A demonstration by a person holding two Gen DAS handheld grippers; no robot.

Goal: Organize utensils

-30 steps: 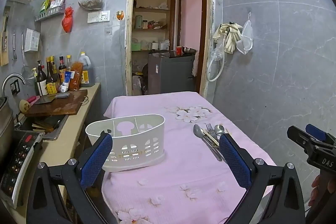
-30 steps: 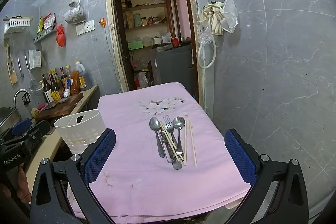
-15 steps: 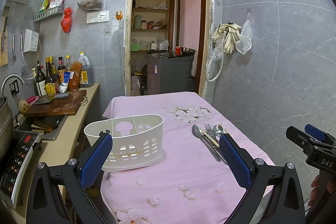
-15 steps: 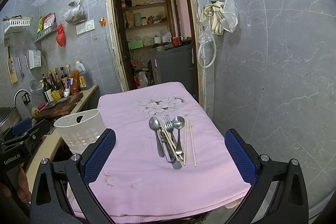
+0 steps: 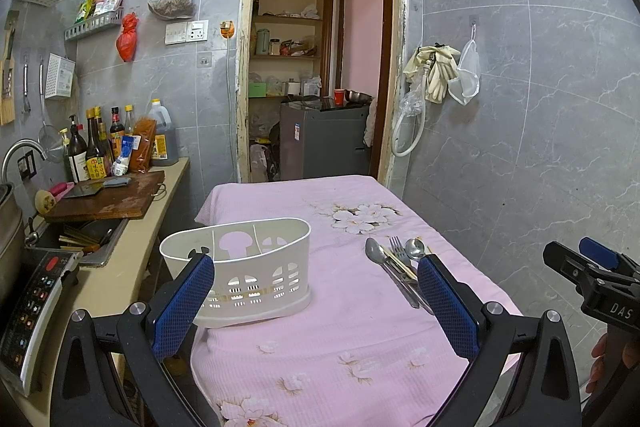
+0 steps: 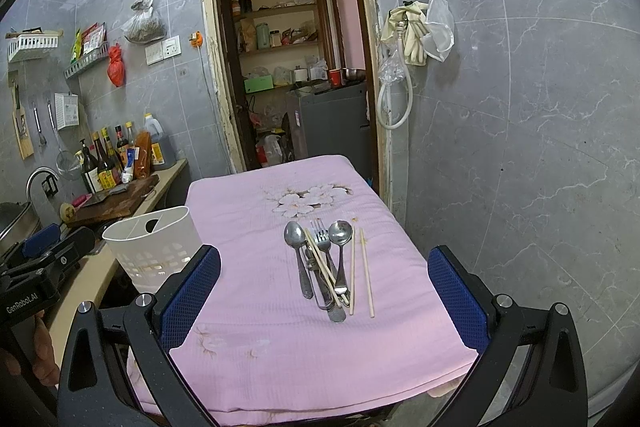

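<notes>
A white plastic utensil caddy (image 5: 244,267) with divided compartments stands on the left part of the pink-clothed table (image 5: 320,347); it also shows in the right wrist view (image 6: 154,247). A pile of utensils (image 6: 326,263) lies on the right part: two spoons, forks and wooden chopsticks (image 6: 366,271); the pile shows in the left wrist view (image 5: 400,267) too. My left gripper (image 5: 316,299) is open and empty, near the caddy's front. My right gripper (image 6: 324,303) is open and empty, just short of the pile.
A kitchen counter (image 5: 120,267) with a cutting board (image 5: 108,199), bottles (image 5: 100,147) and a sink runs along the left. A grey tiled wall (image 6: 520,147) stands close on the right. A doorway (image 5: 320,87) opens behind the table.
Both grippers have barely shifted; the left view has drifted slightly. Nothing was taken hold of or moved.
</notes>
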